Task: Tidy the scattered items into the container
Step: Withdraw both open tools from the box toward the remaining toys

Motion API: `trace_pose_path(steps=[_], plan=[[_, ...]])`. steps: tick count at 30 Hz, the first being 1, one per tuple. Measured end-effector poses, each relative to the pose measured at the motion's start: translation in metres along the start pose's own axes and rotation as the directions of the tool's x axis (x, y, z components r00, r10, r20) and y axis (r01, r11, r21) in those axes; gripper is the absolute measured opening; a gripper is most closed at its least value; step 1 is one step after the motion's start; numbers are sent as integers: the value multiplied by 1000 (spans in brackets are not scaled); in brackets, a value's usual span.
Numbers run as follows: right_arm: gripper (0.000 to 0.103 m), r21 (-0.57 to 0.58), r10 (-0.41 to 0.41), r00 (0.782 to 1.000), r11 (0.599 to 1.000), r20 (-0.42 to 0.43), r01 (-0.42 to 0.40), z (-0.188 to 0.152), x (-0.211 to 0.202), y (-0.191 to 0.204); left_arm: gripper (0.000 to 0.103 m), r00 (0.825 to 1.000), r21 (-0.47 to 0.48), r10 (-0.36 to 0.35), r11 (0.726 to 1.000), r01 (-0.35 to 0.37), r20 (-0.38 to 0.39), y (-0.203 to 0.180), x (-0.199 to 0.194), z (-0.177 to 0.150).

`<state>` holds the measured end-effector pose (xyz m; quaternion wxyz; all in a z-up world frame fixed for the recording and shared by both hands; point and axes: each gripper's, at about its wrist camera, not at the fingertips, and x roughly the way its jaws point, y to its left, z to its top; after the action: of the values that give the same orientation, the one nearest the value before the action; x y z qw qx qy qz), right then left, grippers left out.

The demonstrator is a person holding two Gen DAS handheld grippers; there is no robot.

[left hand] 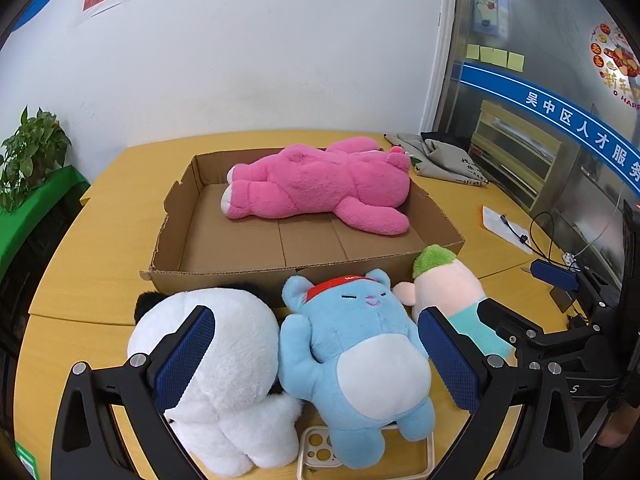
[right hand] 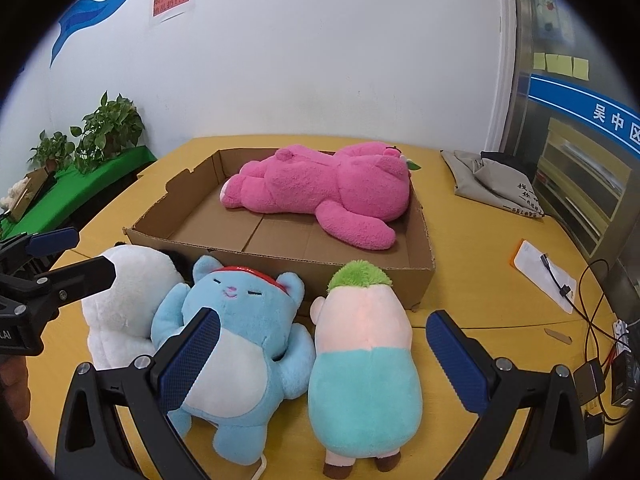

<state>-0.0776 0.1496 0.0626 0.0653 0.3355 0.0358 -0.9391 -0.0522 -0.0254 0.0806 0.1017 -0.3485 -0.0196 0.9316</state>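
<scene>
Left wrist: blue plush between spread jaws.

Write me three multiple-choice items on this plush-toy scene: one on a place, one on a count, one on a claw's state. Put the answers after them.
1. Where does the pink plush bear lie?
A. On the bare table
B. Inside the cardboard box
C. On the green shelf

2. How many plush toys lie on the table outside the box?
A. One
B. Five
C. Three

3. How does the right claw stand?
A. Open, holding nothing
B. Shut on the blue toy
C. Shut on the box wall

Answers:
1 B: the bear rests on the box floor, within its walls.
2 C: the white plush, the blue plush cat and the green-haired plush lie in a row before the box.
3 A: its fingers stand wide apart above the toys, clamping none.
</scene>
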Motion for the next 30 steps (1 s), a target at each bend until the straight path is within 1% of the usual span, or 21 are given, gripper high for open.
trace_pose_path(steps=[9,23,28,30], plan=[[103,-8,-2,1000,1000,-14,2,0,7,1,103,1000,-20,-5,1000,5,-24,8,6,-4],[103,-10,-8,1000,1000,-25,7,-2,10,3,103,999,-28,-17,999,16,-28,12,7,-7],[103,-10,-2,1000,1000,-29,1,-4,12,4,103,999,-44,-18,999,17,-29,23,6,-10],[103,-9,22,999,1000,-32,-22,-5,12,7,103,999,-55,-15,998,13,-32,33,5,-12]])
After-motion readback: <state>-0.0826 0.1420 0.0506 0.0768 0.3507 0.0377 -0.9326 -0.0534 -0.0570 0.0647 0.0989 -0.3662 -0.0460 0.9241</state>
